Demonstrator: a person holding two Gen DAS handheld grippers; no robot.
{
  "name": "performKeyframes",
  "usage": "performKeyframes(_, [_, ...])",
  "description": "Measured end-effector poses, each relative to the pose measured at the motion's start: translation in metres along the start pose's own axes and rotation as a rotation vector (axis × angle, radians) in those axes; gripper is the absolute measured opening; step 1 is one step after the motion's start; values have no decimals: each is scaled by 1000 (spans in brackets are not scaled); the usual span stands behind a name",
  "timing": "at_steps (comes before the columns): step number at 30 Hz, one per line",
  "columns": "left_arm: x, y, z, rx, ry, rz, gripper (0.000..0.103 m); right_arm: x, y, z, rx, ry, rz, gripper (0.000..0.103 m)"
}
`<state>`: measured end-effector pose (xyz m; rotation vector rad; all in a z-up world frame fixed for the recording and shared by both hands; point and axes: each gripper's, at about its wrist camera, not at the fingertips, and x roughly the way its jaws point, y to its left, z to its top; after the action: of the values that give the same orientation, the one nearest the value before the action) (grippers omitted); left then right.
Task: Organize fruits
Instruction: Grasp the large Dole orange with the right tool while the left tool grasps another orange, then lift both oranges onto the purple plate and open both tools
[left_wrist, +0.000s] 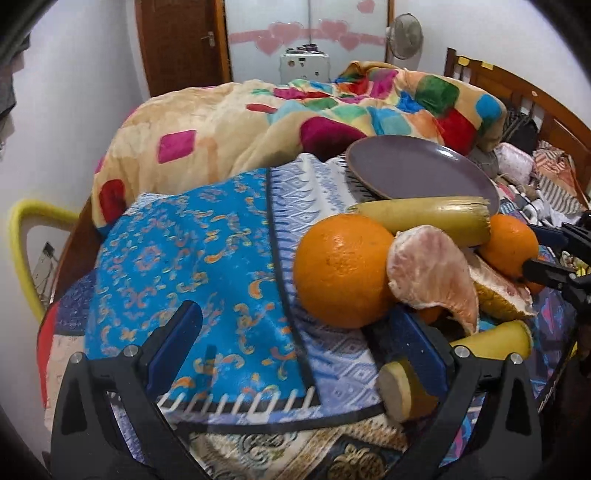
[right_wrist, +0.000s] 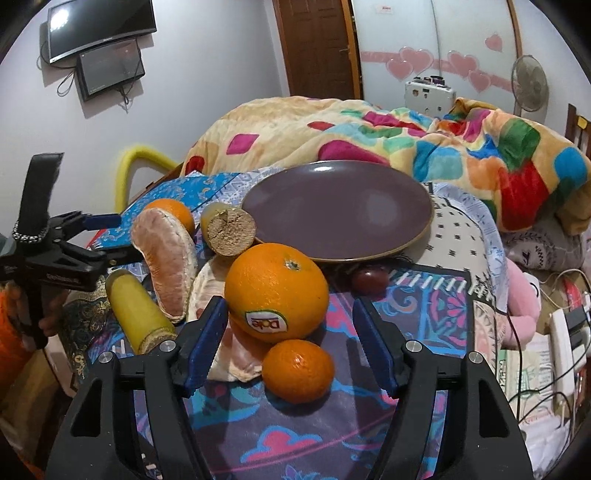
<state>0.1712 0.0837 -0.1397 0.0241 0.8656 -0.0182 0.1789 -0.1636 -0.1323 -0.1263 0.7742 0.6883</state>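
A pile of fruit lies on a patterned cloth before an empty purple plate (right_wrist: 336, 214) (left_wrist: 417, 170). A large Dole orange (right_wrist: 277, 291) (left_wrist: 508, 245) sits just ahead of my open right gripper (right_wrist: 290, 350), with a small orange (right_wrist: 298, 371) between its fingers. Peeled pomelo segments (right_wrist: 166, 258) (left_wrist: 432, 273), another orange (left_wrist: 341, 269) (right_wrist: 173, 212) and yellow sugarcane pieces (right_wrist: 138, 314) (left_wrist: 424, 218) lie left. My left gripper (left_wrist: 295, 350) is open and empty; its right finger touches a cane piece (left_wrist: 399, 391).
A colourful blanket (right_wrist: 406, 136) is heaped behind the plate. A small dark red fruit (right_wrist: 370, 281) lies by the plate's front rim. Cables and clutter (right_wrist: 554, 332) lie at the right. A yellow chair back (left_wrist: 22, 251) stands at the left.
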Motion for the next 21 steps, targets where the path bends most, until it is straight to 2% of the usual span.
performKeyframes(7, [9,-7,15,6,9,-72,92,11,5,1,-15,34,5,67])
performKeyframes(10, [13,-4,18,-6,22,-96,91,14,3,4,1,42,25,67])
performKeyframes(15, [20,2,20,-55,41,-150,86,17,2,6,8,59,35,61])
performKeyframes(17, [22,1,21,-54,41,-161,79,16,3,4,10,55,36,61])
performKeyframes(19, [22,-1,23,-59,46,-180,67,16,3,4,7,51,31,60])
performKeyframes(21, [23,-3,26,-61,46,-166,67,15,4,4,2,45,23,60])
